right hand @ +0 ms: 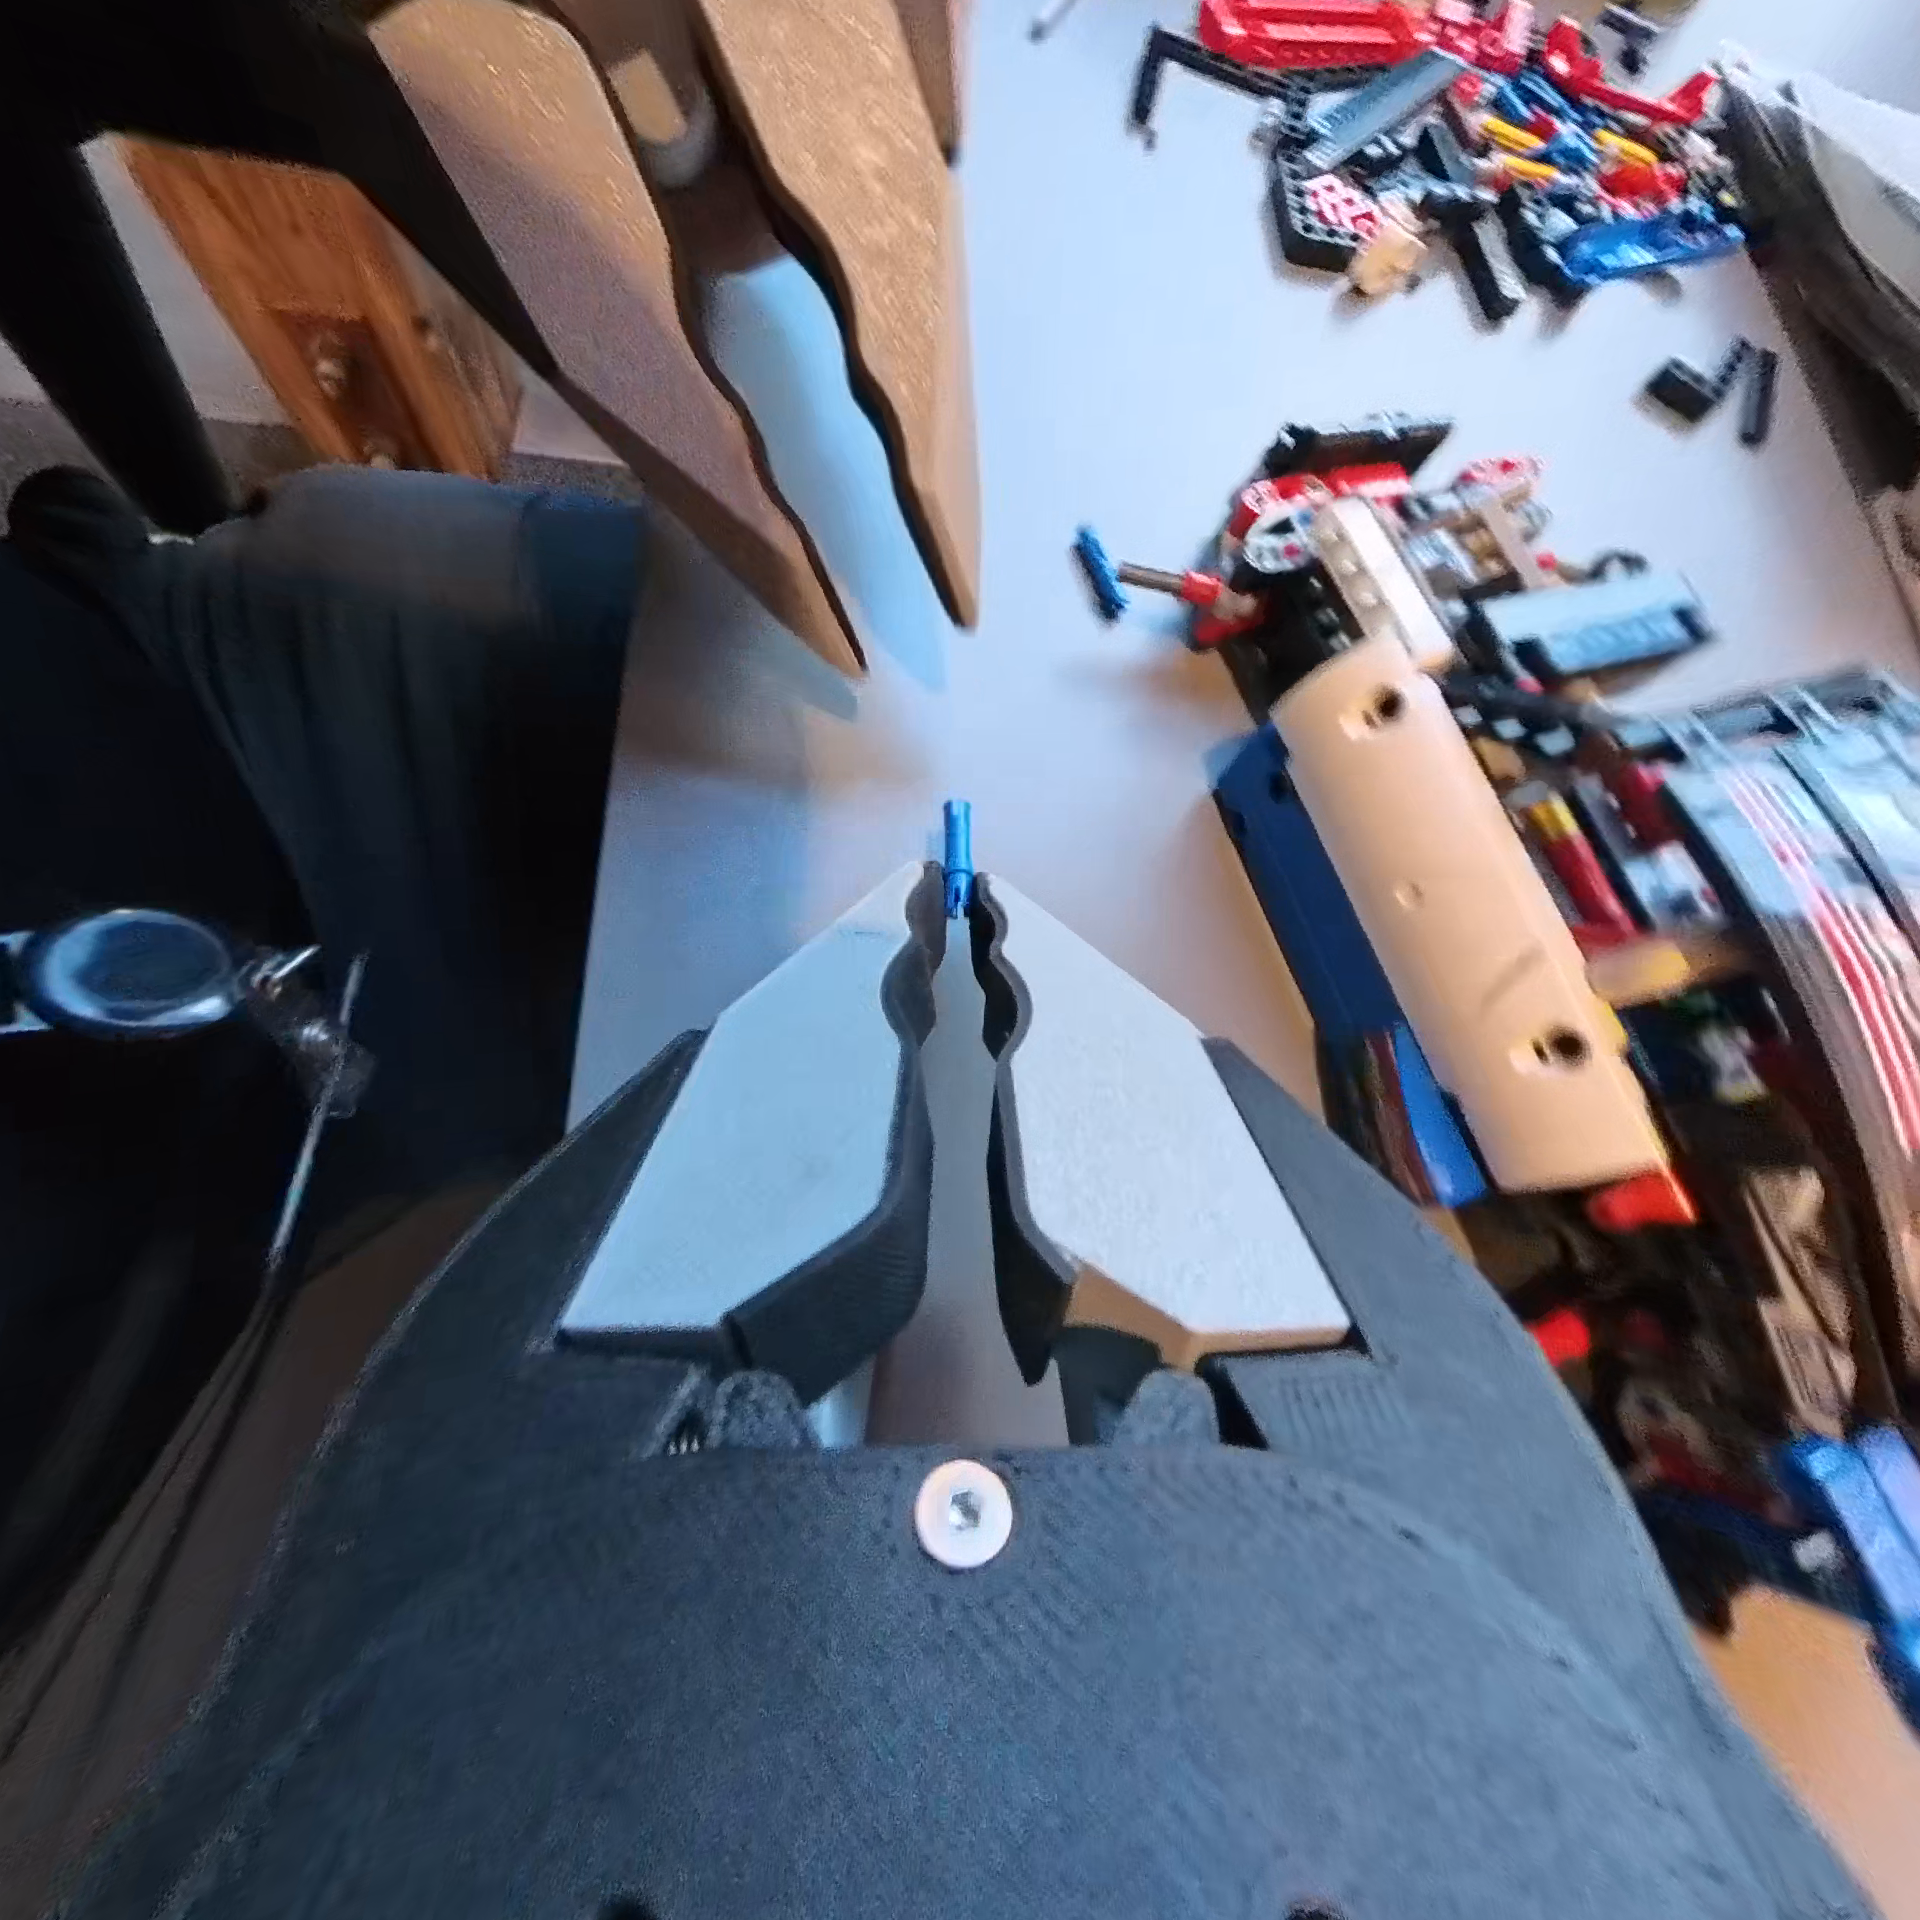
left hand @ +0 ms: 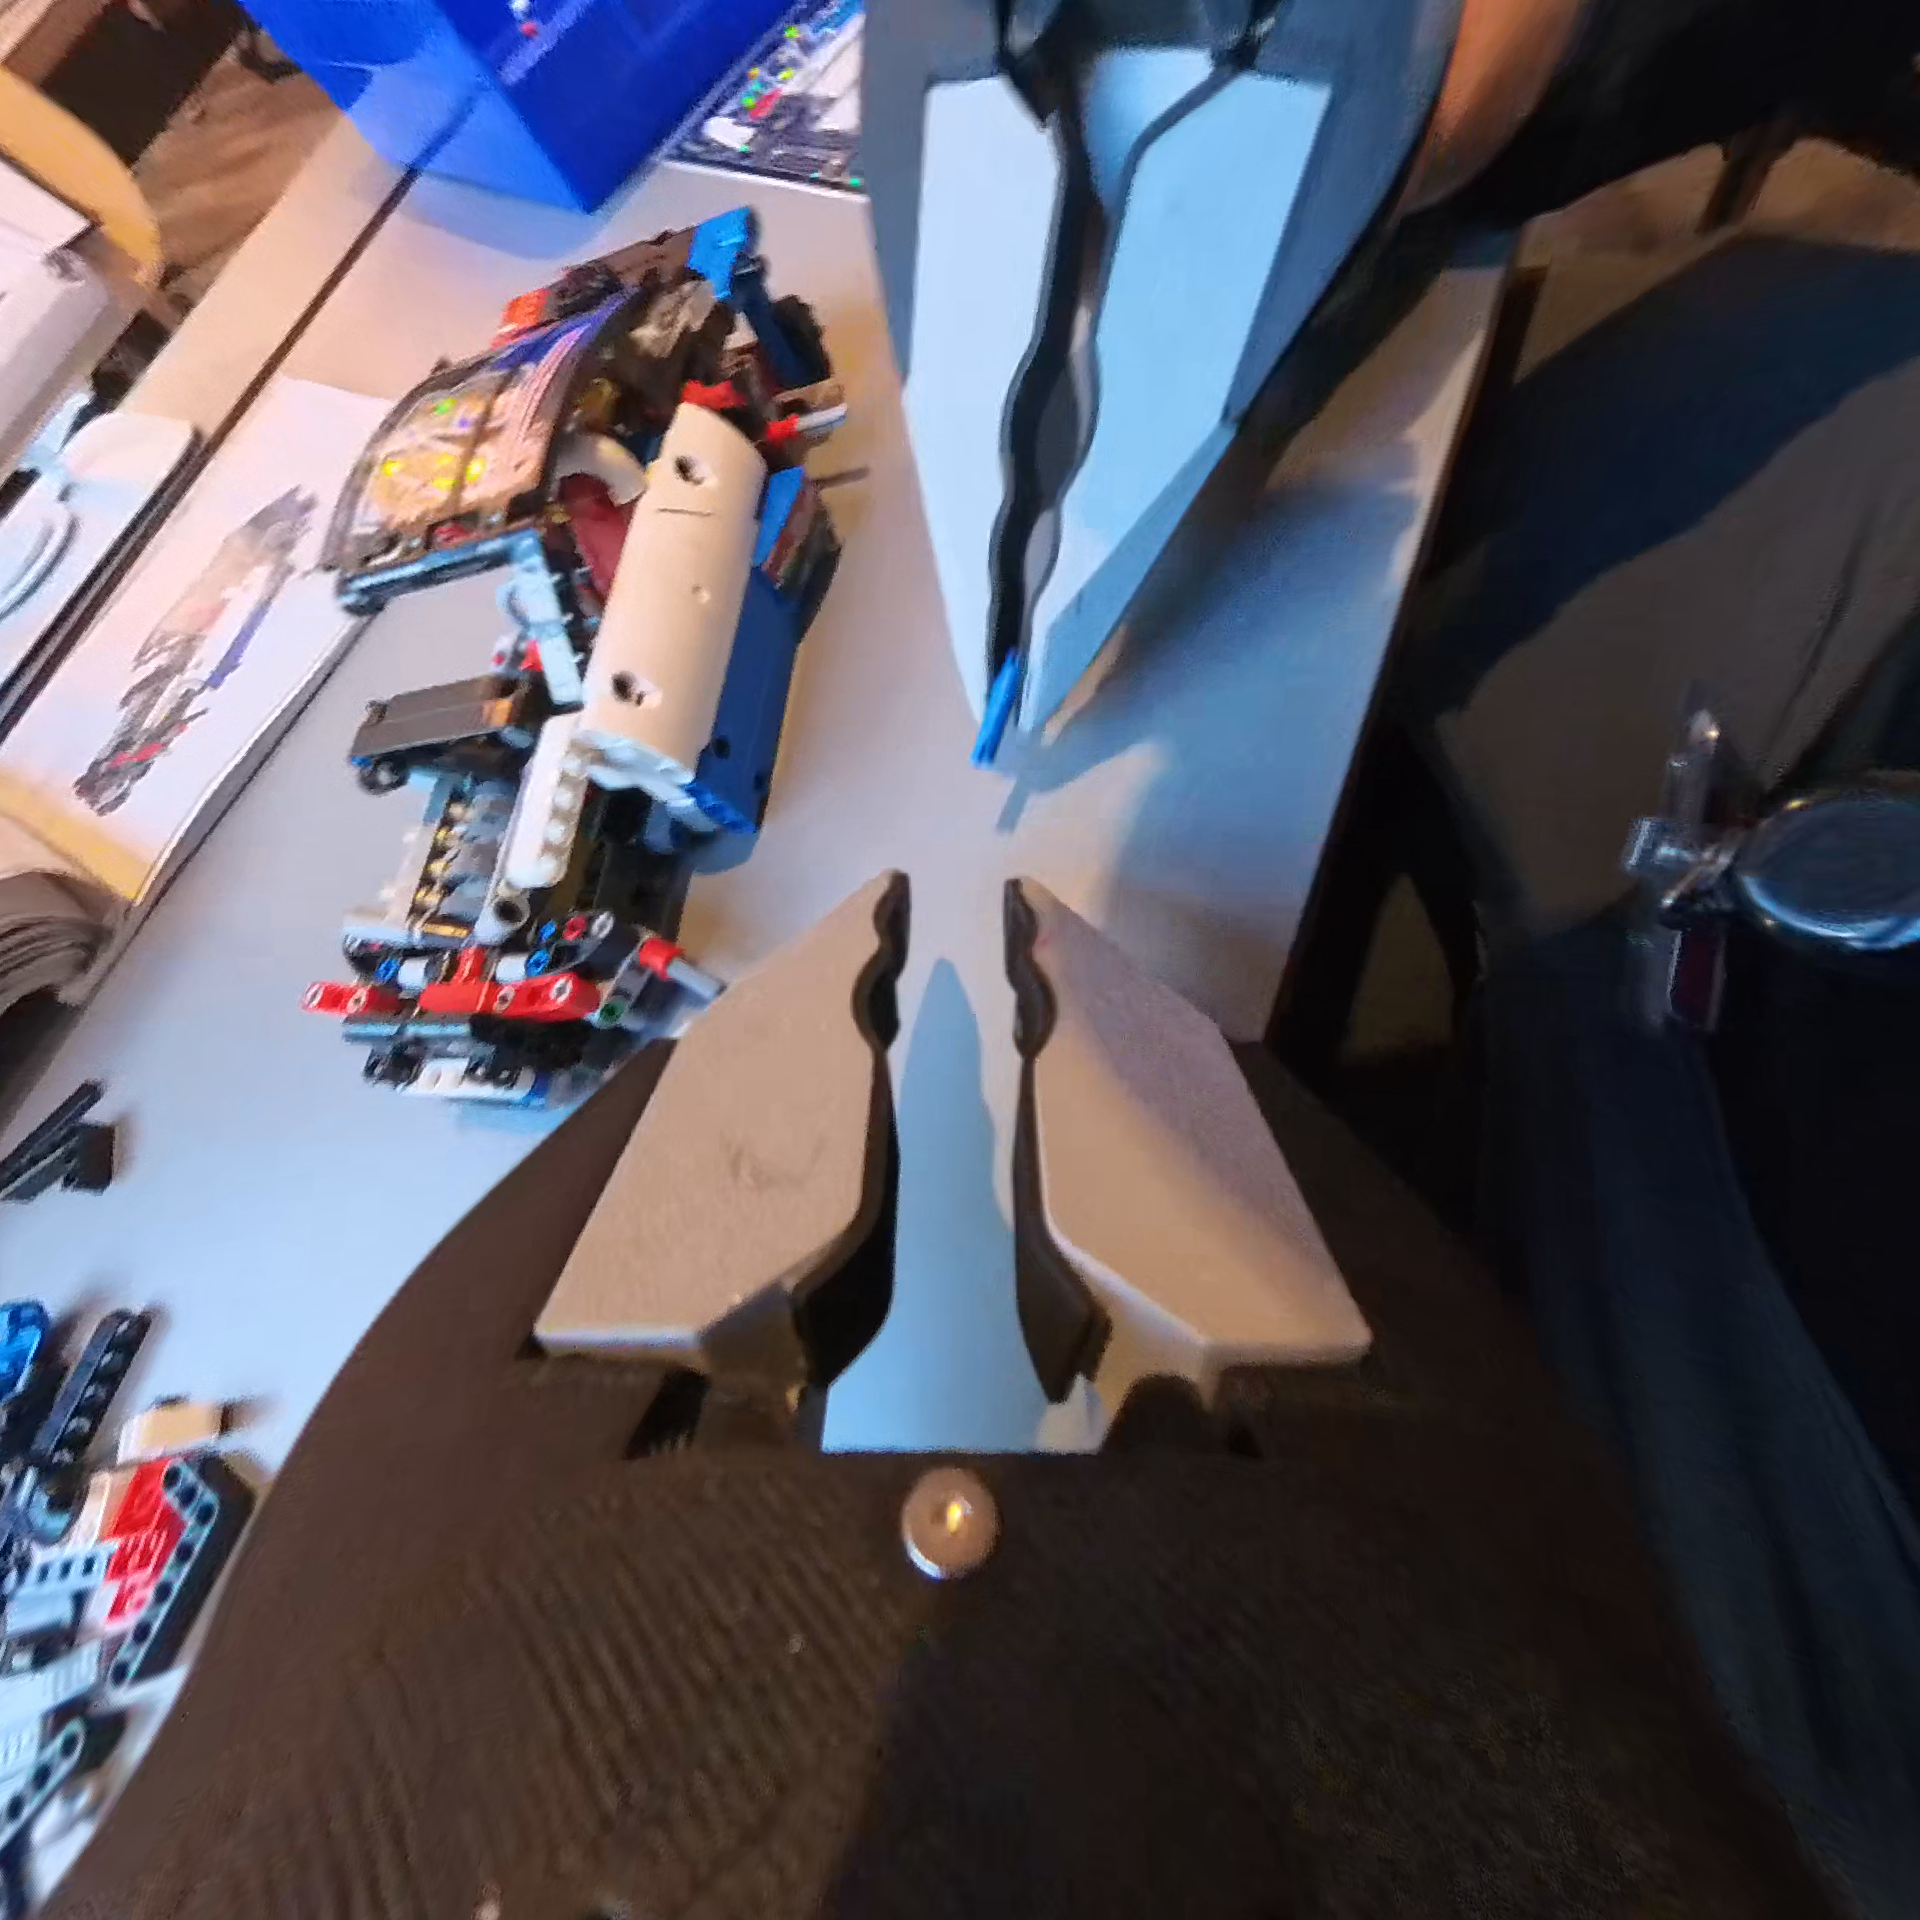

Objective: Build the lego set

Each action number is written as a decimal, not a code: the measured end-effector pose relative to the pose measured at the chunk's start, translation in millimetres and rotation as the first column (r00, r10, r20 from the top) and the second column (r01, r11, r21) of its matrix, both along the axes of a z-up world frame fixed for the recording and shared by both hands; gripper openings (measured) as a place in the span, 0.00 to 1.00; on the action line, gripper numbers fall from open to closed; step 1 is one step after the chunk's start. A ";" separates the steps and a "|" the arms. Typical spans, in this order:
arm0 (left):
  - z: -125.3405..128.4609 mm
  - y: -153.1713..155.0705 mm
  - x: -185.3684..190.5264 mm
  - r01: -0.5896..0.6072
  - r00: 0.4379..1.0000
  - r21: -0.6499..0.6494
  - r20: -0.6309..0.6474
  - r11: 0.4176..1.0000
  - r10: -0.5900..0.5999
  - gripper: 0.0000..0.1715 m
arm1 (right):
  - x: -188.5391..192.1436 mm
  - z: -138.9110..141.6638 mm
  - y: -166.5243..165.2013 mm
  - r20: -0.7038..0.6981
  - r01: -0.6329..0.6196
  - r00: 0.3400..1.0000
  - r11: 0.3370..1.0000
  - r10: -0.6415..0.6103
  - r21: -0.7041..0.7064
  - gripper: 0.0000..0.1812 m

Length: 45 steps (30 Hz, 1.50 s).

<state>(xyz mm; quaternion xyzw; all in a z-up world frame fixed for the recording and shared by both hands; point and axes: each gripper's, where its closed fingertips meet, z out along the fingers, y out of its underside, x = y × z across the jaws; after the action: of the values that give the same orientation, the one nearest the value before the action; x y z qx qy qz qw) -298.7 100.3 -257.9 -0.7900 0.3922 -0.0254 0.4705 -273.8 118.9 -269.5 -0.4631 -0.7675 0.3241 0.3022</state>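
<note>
A half-built Lego car (left hand: 644, 644), blue, white, black and red, lies on the white table (left hand: 260, 1195); it also shows in the right wrist view (right hand: 1455, 935). My right gripper (right hand: 954, 881) is shut on a small blue pin (right hand: 953, 847) that sticks out past its tips, held above the table. In the left wrist view the right gripper (left hand: 1013, 696) comes down from the top with the pin (left hand: 995, 707). My left gripper (left hand: 956, 891) is open and empty, facing the right gripper a short way from the pin; it also shows in the right wrist view (right hand: 909, 644).
Loose Lego pieces lie in a pile (left hand: 83, 1538) (right hand: 1507, 135). An open instruction booklet (left hand: 208, 623) and a blue box (left hand: 540, 83) lie beyond the car. The table edge (left hand: 1392, 644) is close by, with a person's lap and a wristwatch (left hand: 1829, 873) past it. One gripper's finger ends stand about 4 cm off the other's.
</note>
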 end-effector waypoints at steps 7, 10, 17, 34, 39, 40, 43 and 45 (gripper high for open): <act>-6.4 2.8 -13.5 -0.012 0.999 -0.096 0.047 0.995 0.017 0.11 | 18.4 14.3 39.7 0.013 0.180 0.983 0.947 -0.184 -0.267 0.02; -13.0 9.1 -14.6 0.011 1.000 -0.104 -0.006 0.995 -0.012 0.10 | 22.5 15.7 59.8 0.019 0.255 0.965 0.919 -0.262 -0.301 0.02; 14.0 34.9 -12.7 -0.027 0.996 -0.077 0.084 0.997 0.033 0.23 | 39.7 10.6 77.7 0.083 0.368 0.928 0.856 -0.364 -0.364 0.01; 42.2 127.4 -30.0 -0.025 0.999 -0.362 0.033 0.932 0.039 0.62 | 80.4 -1.7 72.9 0.153 0.539 0.841 0.775 -0.520 -0.329 0.02; 17.9 132.6 -26.7 -0.074 0.997 -0.383 -0.056 0.921 0.057 0.63 | 86.3 1.0 74.1 0.118 0.564 0.823 0.771 -0.556 -0.295 0.02; 12.9 132.2 -27.0 -0.093 0.994 -0.391 -0.089 0.916 0.062 0.63 | 86.9 0.9 73.9 0.116 0.566 0.821 0.771 -0.559 -0.291 0.02; -4.0 125.9 -26.7 -0.128 0.980 -0.423 -0.195 0.897 0.048 0.58 | 88.5 1.1 73.2 0.111 0.573 0.816 0.769 -0.567 -0.282 0.02; -13.3 120.2 -23.2 -0.144 0.972 -0.452 -0.232 0.880 0.040 0.50 | 89.2 1.3 72.9 0.108 0.577 0.813 0.768 -0.572 -0.279 0.02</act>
<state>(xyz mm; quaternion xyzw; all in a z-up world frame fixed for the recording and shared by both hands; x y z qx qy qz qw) -321.9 220.6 -271.2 -0.8957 0.3849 -0.0105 0.2225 -184.7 191.8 -268.2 -0.7183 -0.5335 0.3247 0.3066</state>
